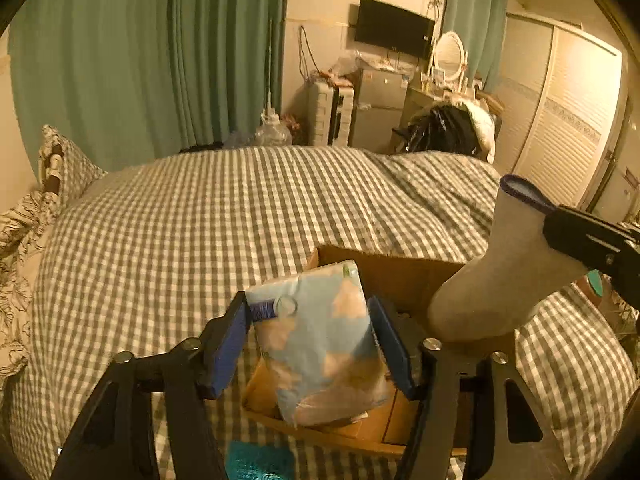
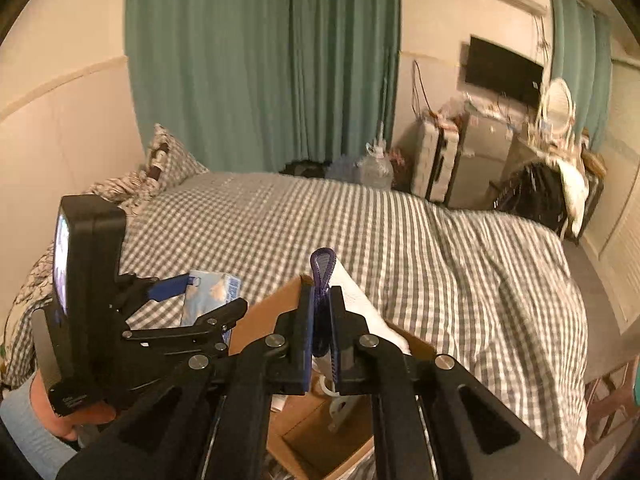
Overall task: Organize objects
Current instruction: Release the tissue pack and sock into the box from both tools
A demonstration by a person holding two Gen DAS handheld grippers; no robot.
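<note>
A light blue tissue pack (image 1: 320, 344) hangs tilted and blurred between the blue pads (image 1: 228, 344) of my left gripper (image 1: 308, 308). The jaws stand wider than the pack, right over an open cardboard box (image 1: 400, 276) on the bed. My right gripper (image 1: 554, 220) is shut on the purple pull loop (image 1: 520, 190) of a beige soft boot (image 1: 500, 280), which hangs over the box's right side. In the right wrist view the loop (image 2: 322, 268) sticks up from the shut right gripper (image 2: 322, 296). The left gripper (image 2: 200, 296) and pack (image 2: 212, 292) are at the left, and the box (image 2: 320, 440) is below.
A grey-and-white checked bedspread (image 1: 200, 220) covers the bed, with pillows (image 1: 60, 160) at the far left. A teal fuzzy item (image 1: 260, 460) lies in front of the box. Beyond the bed are green curtains (image 1: 140, 60), a suitcase (image 1: 330, 112), clutter and a wardrobe (image 1: 560, 120). A person's hand (image 2: 52, 412) holds the left gripper.
</note>
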